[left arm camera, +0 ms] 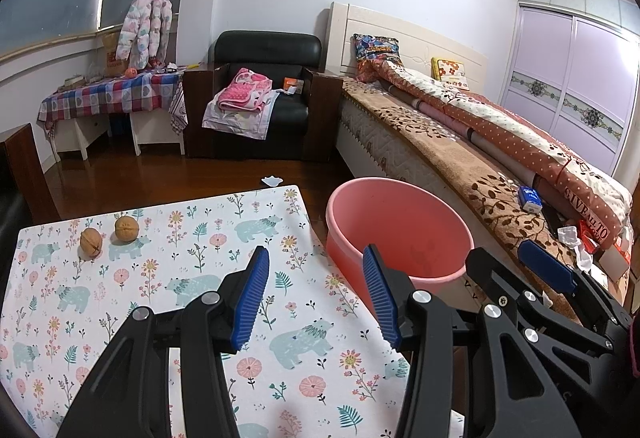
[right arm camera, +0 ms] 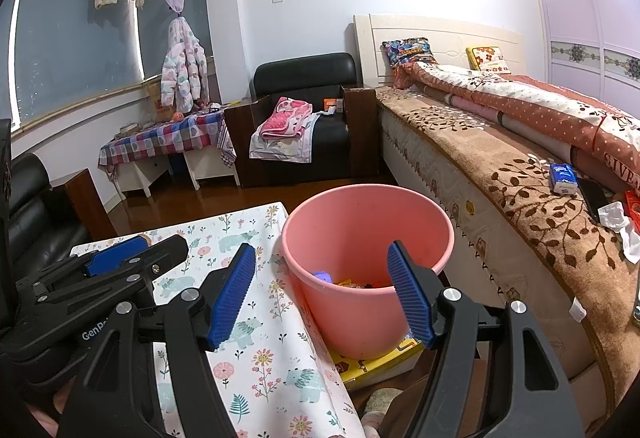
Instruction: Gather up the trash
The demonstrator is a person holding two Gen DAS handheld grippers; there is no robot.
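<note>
A bed (right arm camera: 500,142) fills the right side, its brown leaf-patterned cover (right arm camera: 532,194) running along the near edge. On top lies a rolled pink dotted quilt (right arm camera: 560,110) with lettering that reads in part "SIVE ALL TO" in the left wrist view. Near the cover's right end sit a blue tissue pack (right arm camera: 563,179), a dark phone (right arm camera: 592,194) just beside it, and crumpled white paper (right arm camera: 618,216).

The table (left arm camera: 200,278) under a floral bear-print cloth takes up the lower left. 2 walnuts (left arm camera: 108,236) lie side by side near its far left corner, apart from both tools.

The pink bucket (right arm camera: 360,222) stands just off the table's right edge, between table and bed, resting on a yellow printed box (right arm camera: 376,362). Inside, at the bottom, a purple piece (right arm camera: 322,276) and some orange and yellow wrappers (right arm camera: 356,283) show.

The left gripper (left arm camera: 316,290) hovers over the table's right edge with its blue ribbed pads (left arm camera: 252,298) spread wide and nothing between them; its body carries the partial mark "GenR". The right gripper (right arm camera: 324,288) is above the bucket's near rim, pads (right arm camera: 408,294) also spread wide and bare.

A white scrap (left arm camera: 273,181) lies on the wooden floor past the table's far edge.
</note>
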